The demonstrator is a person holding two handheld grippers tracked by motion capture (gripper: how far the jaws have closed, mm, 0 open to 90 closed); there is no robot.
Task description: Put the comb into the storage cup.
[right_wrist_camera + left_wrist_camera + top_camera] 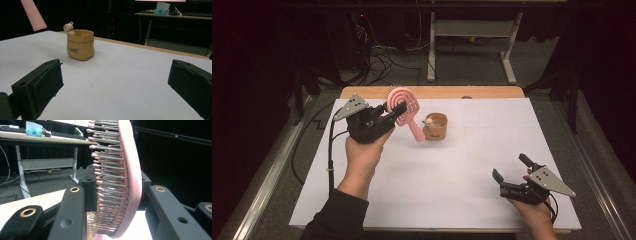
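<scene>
Item 1: one pink hairbrush [404, 106], round spiral head, flat handle. Held off the table [492, 125] by the left gripper [393, 111], whose jaws are clamped on the head's two faces; in the left gripper view the bristles [107, 182] point to one jaw and the pink back lies against the other. Location: over the far left part of the table, handle slanting down toward the pot, its tip just beside the pot's rim. Judged purpose of the hold: gripping the head leaves the handle free to go into the pot end first.

Item 2: one tan sack-shaped pot [435, 126] with a small bear figure [68, 27] at its rim. Stands upright on the white table top, near the far edge, about midway between left and right edges. Mouth open upward, likely the brush's holder.

Item 3: two hand-held grippers. The right gripper [512, 172] has its jaws spread wide with nothing between them, resting low near the near right corner, well apart from the pot; judged to be idle, kept clear of the working hand.

Item 4: one table, white sheet over a wooden top
</scene>
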